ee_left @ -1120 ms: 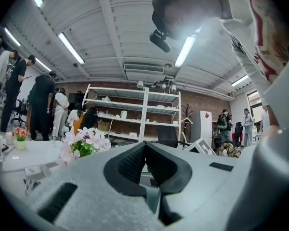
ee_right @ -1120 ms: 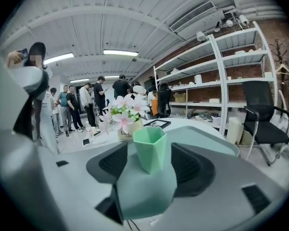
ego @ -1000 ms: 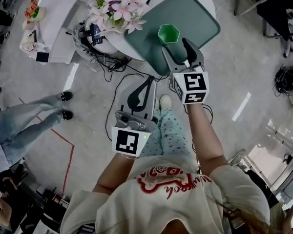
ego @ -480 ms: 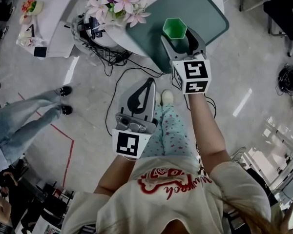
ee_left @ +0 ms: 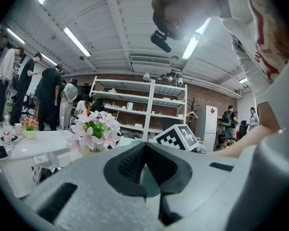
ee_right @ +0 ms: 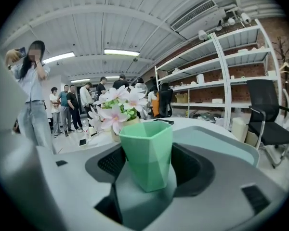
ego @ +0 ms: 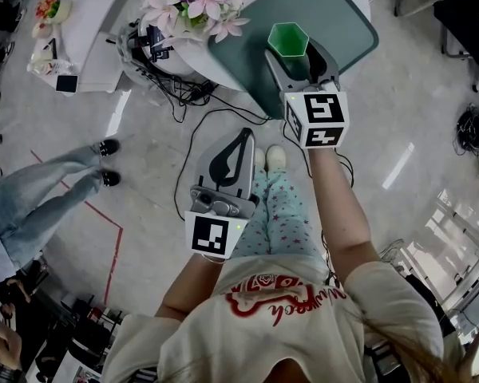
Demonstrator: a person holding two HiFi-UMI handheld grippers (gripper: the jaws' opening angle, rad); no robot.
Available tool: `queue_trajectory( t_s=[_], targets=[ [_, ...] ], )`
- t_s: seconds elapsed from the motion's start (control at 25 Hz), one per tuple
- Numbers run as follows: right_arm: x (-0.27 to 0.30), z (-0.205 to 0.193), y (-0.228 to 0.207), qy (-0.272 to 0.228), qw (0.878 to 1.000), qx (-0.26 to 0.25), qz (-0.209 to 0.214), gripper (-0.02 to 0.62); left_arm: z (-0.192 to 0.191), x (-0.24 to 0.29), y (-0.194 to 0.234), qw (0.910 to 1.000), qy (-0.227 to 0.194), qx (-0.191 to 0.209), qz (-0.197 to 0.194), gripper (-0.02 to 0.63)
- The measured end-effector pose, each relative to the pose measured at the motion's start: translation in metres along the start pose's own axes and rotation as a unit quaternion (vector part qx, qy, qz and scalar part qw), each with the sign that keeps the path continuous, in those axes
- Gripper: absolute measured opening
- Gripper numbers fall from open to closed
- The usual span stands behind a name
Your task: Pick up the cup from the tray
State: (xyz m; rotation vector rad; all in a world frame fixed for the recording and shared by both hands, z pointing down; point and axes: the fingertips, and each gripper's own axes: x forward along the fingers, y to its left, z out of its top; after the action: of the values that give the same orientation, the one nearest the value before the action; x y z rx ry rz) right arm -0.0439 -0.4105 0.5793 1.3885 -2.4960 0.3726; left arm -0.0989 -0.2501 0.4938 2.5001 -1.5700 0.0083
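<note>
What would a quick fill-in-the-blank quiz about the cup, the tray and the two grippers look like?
1. The cup standing upright on the tray is ____ in colour.
2. The right gripper has its jaws ____ on either side of the cup, not pressing it.
3. The left gripper, away from the tray, has its jaws ____ with nothing between them.

Missing words: green; open; shut.
</note>
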Motion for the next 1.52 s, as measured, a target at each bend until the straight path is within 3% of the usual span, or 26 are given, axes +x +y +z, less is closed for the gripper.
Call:
queue_trajectory(
  t_s=[0.52,0.68,0.88,1.52],
  targets=[
    [-0.074,0.085,0.016,-0.082,0.996,0.022,-0.015,0.281,0.046,0.020,-0.010,0.9993,-0.035,-0.005,-0.014,0.012],
    [-0.096,0.111,0.016,-0.102,0.994,0.016,-0.020,0.281,0.064,0.025,-0.017,0.9979,-0.056,0.020,-0.026,0.012],
    [-0.122,0.140,0.008,-0.119,0.992,0.014,-0.035,0.281,0.080,0.034,-0.025,0.9979,-0.051,0.020,-0.034,0.012],
    [-0.166,0.174,0.015,-0.126,0.991,0.017,-0.039,0.281,0.133,0.044,-0.035,0.9937,-0.084,0.061,-0.043,0.012]
  ],
)
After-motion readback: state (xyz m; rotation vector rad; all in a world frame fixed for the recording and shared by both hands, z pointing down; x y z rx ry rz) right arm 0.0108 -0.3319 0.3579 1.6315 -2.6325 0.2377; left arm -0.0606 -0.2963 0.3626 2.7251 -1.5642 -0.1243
